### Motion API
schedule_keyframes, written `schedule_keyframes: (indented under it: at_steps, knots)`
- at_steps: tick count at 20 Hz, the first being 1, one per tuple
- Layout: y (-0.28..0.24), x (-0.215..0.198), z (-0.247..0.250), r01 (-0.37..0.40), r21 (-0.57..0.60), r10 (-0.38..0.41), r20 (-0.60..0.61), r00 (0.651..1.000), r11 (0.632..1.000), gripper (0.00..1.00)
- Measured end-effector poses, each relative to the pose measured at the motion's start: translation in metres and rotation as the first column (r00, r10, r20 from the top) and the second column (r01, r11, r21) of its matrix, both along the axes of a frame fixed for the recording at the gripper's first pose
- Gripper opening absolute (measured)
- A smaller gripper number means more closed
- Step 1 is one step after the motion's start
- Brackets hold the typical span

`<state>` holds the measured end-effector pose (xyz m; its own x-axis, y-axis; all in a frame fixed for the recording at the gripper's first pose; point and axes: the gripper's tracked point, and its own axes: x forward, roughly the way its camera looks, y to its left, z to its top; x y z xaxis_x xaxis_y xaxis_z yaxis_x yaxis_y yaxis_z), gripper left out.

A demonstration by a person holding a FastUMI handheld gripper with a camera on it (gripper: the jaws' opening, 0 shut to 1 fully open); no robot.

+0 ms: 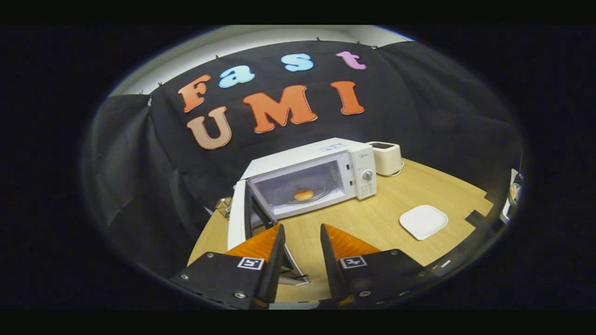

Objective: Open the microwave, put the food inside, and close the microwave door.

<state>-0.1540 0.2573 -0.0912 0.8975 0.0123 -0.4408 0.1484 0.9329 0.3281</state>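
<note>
White microwave (321, 172) on the wooden table (372, 223), door (237, 214) swung open at left, food (303, 194) on the turntable inside. Nearer, gripper (301, 232) fingers apart, holding nothing. Further right: toaster (386, 158), white plate (423, 221).

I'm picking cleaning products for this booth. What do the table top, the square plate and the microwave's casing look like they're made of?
Table: wood or wood-look laminate, pale grain lines, matte. Square plate: probably glazed ceramic or melamine, plain white, smooth; cannot tell which. Microwave casing: white painted metal or plastic, slight sheen. The gripper is open, empty.
</note>
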Motion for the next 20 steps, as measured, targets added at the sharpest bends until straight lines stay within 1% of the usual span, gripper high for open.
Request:
schedule_keyframes:
  at_steps: [1,4,6,9,11,12,15,16,18,20]
  knots:
    - [0.011,-0.008,0.004,-0.006,-0.005,0.006,0.003,1.000,1.000,0.40]
    - [0.043,-0.029,0.014,0.006,-0.040,-0.004,0.032,0.999,0.999,0.19]
    - [0.069,-0.038,0.014,-0.004,-0.053,0.006,0.043,0.999,0.999,0.12]
    - [0.100,-0.043,0.010,-0.004,-0.121,0.013,0.070,0.997,0.993,0.10]
    - [0.120,-0.041,0.002,-0.011,-0.163,0.027,0.092,0.995,0.987,0.03]
    - [0.133,-0.039,-0.005,-0.032,-0.176,0.049,0.093,0.994,0.984,0.01]
    - [0.153,-0.021,-0.024,-0.058,-0.231,0.080,0.087,0.993,0.971,0.01]
    - [0.155,-0.015,-0.035,-0.062,-0.239,0.080,0.064,0.995,0.969,0.01]
    - [0.146,-0.004,-0.051,-0.045,-0.257,0.052,0.021,0.998,0.965,0.01]
    - [0.132,0.004,-0.066,-0.019,-0.237,0.014,-0.023,1.000,0.971,0.01]
